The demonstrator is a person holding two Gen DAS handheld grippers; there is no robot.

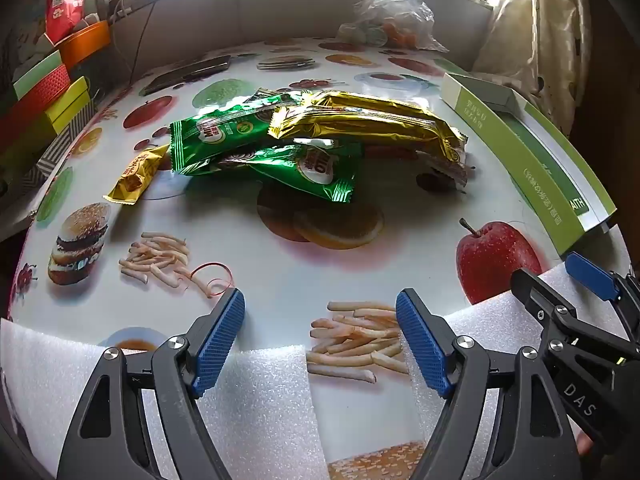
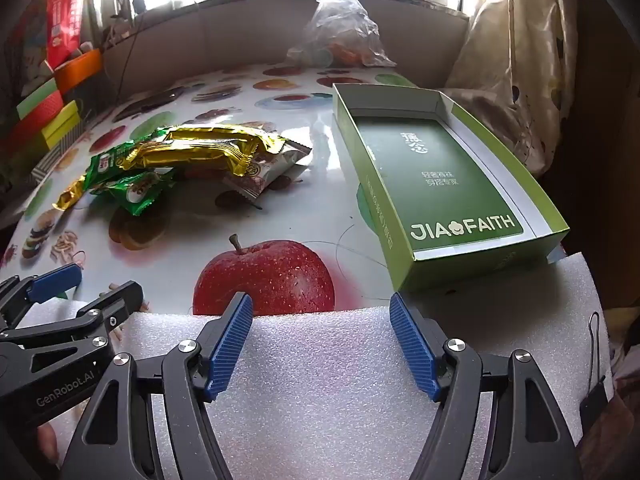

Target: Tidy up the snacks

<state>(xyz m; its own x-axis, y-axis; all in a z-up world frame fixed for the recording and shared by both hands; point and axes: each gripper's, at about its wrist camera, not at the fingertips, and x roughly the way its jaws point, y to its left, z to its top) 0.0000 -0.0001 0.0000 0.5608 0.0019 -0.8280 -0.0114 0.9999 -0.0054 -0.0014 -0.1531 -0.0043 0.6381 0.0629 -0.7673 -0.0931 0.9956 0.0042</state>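
A pile of snack packets lies mid-table: gold packets [image 1: 368, 122] on top of green packets [image 1: 288, 164], a small orange-yellow packet [image 1: 134, 178] to their left, and a white patterned packet [image 1: 444, 164] at the right end. The pile also shows in the right wrist view, with its gold packets [image 2: 200, 148] uppermost. An open, empty green box [image 2: 444, 184] lies to the right of the pile; its side shows in the left wrist view [image 1: 532, 168]. My left gripper [image 1: 320, 344] is open and empty near the front edge. My right gripper [image 2: 322, 346] is open and empty over white foam.
The table wears a fruit-and-food print cloth [image 2: 264, 276]. White foam sheets [image 2: 320, 392] cover the front edge. A clear plastic bag [image 2: 340, 32] sits at the back. Coloured boxes [image 1: 48, 96] are stacked at the left. A curtain [image 2: 520, 60] hangs at the right.
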